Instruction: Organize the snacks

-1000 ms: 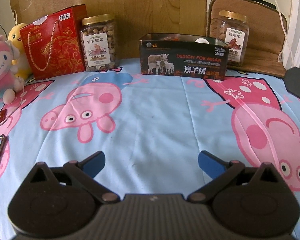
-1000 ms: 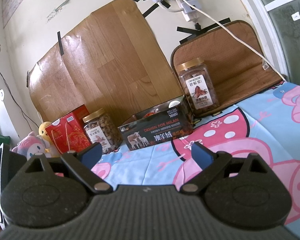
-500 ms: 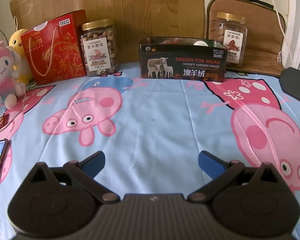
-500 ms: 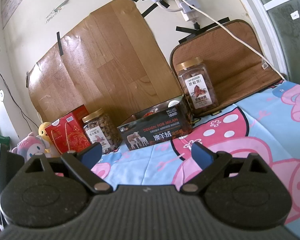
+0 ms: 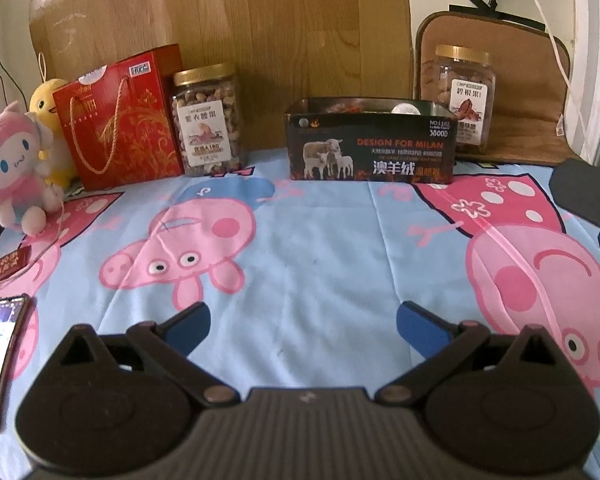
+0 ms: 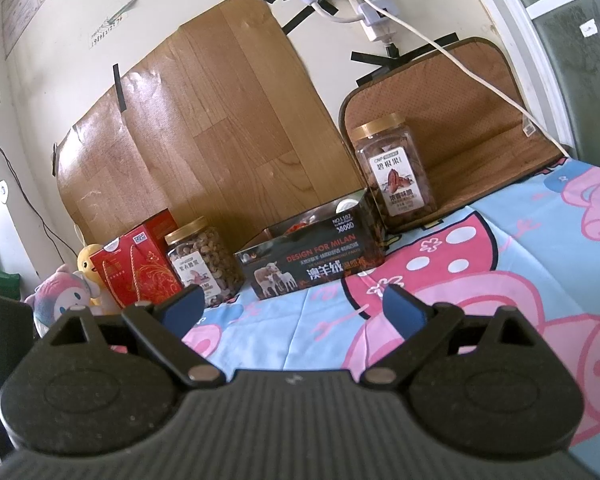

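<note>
A black open-top box [image 5: 370, 144] [image 6: 312, 256] with sheep printed on it stands at the back of the table, small packets inside. Left of it are a gold-lidded nut jar [image 5: 208, 120] [image 6: 204, 260] and a red gift box [image 5: 118, 120] [image 6: 136, 268]. A second nut jar [image 5: 464, 96] [image 6: 396, 168] stands behind the black box's right end. My left gripper [image 5: 302, 322] hovers open over the cartoon-pig cloth, well short of the box. My right gripper [image 6: 292, 306] is also open and empty, held higher; part of it [image 5: 588, 200] shows at the left wrist view's right edge.
Two plush toys [image 5: 16, 168] sit at the far left by the red box. A phone [image 5: 0, 356] and a small red packet [image 5: 10, 266] lie at the cloth's left edge. A brown mat [image 6: 452, 120] and wood-pattern sheet [image 6: 204, 140] lean on the back wall; a white cable [image 6: 460, 56] hangs.
The left gripper has drawn back and tilted slightly, bringing more of the phone and back wall into view. The right gripper has barely shifted. Both stay open.
</note>
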Tool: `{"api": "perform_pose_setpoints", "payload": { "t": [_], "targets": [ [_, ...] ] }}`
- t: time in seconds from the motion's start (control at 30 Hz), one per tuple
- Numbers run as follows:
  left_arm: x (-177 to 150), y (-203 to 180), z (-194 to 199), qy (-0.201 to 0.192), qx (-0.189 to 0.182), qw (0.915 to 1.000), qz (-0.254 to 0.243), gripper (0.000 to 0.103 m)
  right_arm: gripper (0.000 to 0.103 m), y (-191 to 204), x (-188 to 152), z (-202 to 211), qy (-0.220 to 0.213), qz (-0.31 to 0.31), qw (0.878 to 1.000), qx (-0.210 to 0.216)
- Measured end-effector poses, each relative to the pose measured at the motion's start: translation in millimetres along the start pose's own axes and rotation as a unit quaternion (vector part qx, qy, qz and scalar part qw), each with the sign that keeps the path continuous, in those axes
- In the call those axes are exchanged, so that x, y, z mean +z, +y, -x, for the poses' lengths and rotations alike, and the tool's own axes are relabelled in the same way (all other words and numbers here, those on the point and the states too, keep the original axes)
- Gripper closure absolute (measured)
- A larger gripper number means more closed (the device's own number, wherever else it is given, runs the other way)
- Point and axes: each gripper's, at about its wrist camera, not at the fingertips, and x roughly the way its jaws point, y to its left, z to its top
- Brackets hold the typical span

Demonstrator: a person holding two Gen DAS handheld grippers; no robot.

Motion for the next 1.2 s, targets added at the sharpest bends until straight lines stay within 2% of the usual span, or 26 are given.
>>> {"api": "perform_pose_setpoints", "payload": {
  "t": [0.33, 1.2],
  "targets": [
    [-0.5, 0.1, -1.5, 0.005, -0.011, 0.9999, 0.001, 0.000, 0.005, 0.1, 0.0, 0.2, 0.000, -0.001, 1.000, 0.000],
    [-2.5, -1.5, -1.9, 0.012, -0.012, 0.9999, -0.004, 0.000, 0.005, 0.6, 0.1, 0.5, 0.001, -0.001, 1.000, -0.001]
  ]
}}
